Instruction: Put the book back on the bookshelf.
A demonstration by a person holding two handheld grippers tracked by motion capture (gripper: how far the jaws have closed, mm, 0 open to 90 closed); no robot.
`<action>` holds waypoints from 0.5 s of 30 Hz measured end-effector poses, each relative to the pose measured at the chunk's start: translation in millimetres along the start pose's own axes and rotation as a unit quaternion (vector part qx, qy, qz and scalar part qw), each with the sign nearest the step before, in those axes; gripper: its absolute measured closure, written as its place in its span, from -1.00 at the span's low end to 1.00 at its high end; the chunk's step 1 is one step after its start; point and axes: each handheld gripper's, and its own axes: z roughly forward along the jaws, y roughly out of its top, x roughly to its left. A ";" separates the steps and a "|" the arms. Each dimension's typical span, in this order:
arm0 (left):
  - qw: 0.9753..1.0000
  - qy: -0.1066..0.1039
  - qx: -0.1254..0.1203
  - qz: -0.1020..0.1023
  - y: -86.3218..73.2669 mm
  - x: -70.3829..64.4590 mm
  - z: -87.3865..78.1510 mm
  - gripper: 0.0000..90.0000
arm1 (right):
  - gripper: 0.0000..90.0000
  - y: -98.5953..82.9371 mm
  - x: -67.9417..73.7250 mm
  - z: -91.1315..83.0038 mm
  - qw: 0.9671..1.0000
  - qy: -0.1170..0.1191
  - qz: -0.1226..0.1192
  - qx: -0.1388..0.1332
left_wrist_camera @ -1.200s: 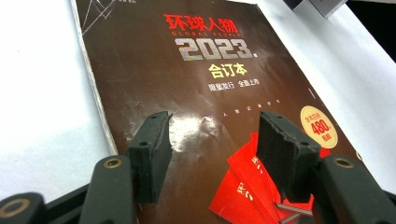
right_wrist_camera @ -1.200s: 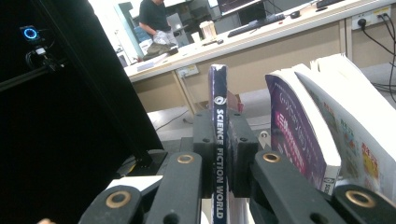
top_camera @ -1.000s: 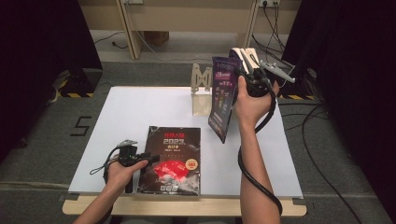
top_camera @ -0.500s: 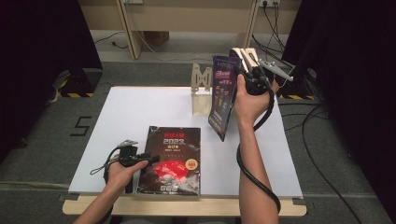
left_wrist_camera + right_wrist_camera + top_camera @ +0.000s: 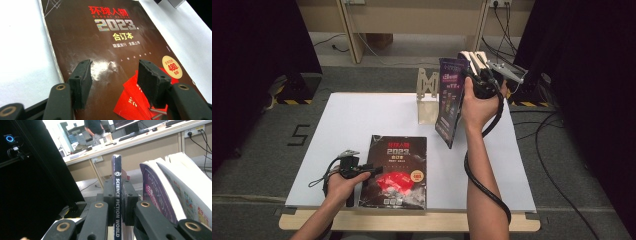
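Right now the right gripper [image 5: 476, 70] is up in the air over the table's far right, clamped on a purple mag [image 5: 449, 100] that hangs w/ its lower corner just above the white table [image 5: 362, 115]. High view gives the mag's cover side-on and its pages fanned by the hand, just right of a wooden stand [image 5: 428, 97] at the far edge; can't read the grip from there. Right gripper view settles it: both jaws pressed flat on the spine [image 5: 117, 202], which reads "SCIENCE FICTION WORLD", upright between the pads [image 5: 109, 195]. Same view also shows loose pages [image 5: 172, 192] curling off to one side, plus a desk and a person standing far back in the room, none of which the high view catches. Left gripper [image 5: 357, 171] sits low at the near left of the table, at the left edge of a dark book [image 5: 398, 170] lying flat, cover up. From above, jaw gap is too small to judge. Left gripper view makes it plain: jaws apart, nothing between them, hovering over the cover [image 5: 110, 50] w/ "2023" in silver, red cards printed below, and a yellow round sticker [image 5: 172, 67] reading 480. Whether the pads [image 5: 81, 80] touch the cover, can't tell.
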 end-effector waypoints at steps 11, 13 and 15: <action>1.000 0.000 0.002 0.000 -0.7 0.6 0.9 -0.02 | 0.88 1.5 -1.0 6.5 1.000 -0.003 0.000 0.000; 1.000 -0.001 0.002 0.001 -0.8 0.5 1.0 -0.02 | 0.88 1.5 -1.3 7.5 1.000 -0.003 0.002 0.001; 1.000 -0.001 0.002 0.001 -0.8 0.5 1.0 -0.02 | 0.88 1.7 -2.0 8.3 1.000 -0.005 -0.001 0.001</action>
